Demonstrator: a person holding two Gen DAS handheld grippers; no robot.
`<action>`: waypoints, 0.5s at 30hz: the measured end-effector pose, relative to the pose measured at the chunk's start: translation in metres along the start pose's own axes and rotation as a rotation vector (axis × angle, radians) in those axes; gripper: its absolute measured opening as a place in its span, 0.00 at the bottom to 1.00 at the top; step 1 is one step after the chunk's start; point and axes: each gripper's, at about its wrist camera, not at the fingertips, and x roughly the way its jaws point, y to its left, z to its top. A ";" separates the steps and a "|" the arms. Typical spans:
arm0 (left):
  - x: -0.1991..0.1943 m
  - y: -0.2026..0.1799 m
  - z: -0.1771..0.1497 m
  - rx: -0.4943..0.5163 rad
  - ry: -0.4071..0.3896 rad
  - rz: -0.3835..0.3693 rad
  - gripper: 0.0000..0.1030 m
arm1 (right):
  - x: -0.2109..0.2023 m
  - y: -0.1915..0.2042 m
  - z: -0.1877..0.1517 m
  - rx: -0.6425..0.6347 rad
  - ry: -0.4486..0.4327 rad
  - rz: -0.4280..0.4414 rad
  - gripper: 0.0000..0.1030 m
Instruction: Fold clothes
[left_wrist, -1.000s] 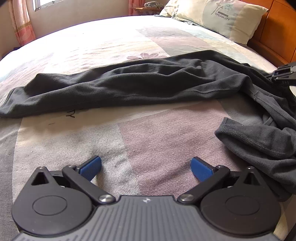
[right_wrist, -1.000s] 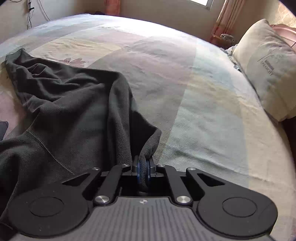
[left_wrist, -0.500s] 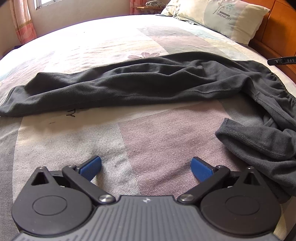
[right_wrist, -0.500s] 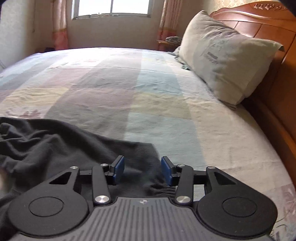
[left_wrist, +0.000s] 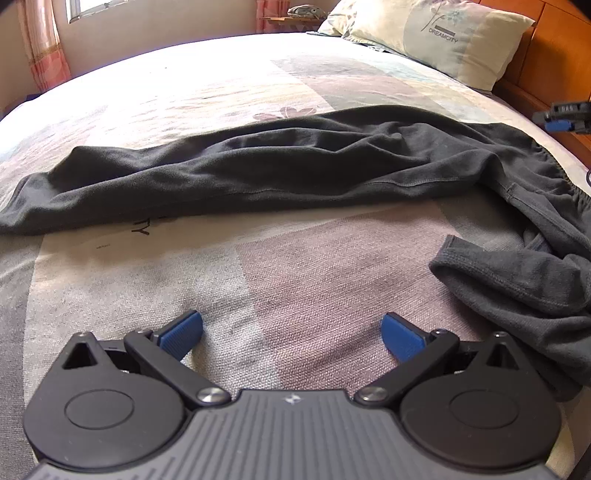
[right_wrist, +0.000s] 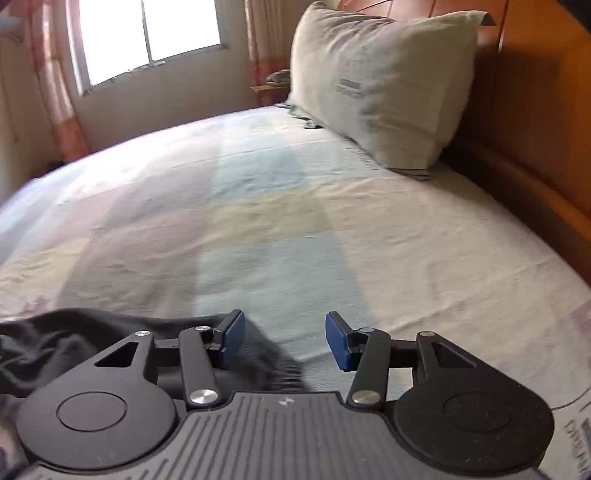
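Observation:
Dark grey trousers (left_wrist: 295, 166) lie on the bed. One leg stretches left across the middle; the waistband and the other leg are bunched at the right (left_wrist: 524, 288). My left gripper (left_wrist: 291, 332) is open and empty, low over the bedspread in front of the trousers. My right gripper (right_wrist: 284, 339) is open and empty, just above the waistband end of the trousers (right_wrist: 74, 339), which shows under its left finger. The right gripper also shows at the right edge of the left wrist view (left_wrist: 561, 118).
The patterned bedspread (left_wrist: 221, 96) covers the bed. A pillow (right_wrist: 384, 81) leans on the wooden headboard (right_wrist: 535, 110) at the right. A window (right_wrist: 147, 33) with curtains is at the back.
My right gripper has opened and let go of the trousers' waistband end, then lifted and swung toward the headboard. The left gripper has not moved.

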 end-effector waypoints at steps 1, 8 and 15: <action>0.000 0.000 0.000 -0.002 0.000 0.002 0.99 | 0.008 -0.004 -0.003 -0.015 0.028 -0.044 0.51; 0.002 -0.001 0.003 -0.004 0.013 0.011 0.99 | 0.023 0.015 -0.033 -0.085 0.083 0.068 0.46; 0.002 -0.002 0.003 -0.009 0.015 0.018 0.99 | 0.015 0.026 -0.046 -0.027 0.083 0.084 0.46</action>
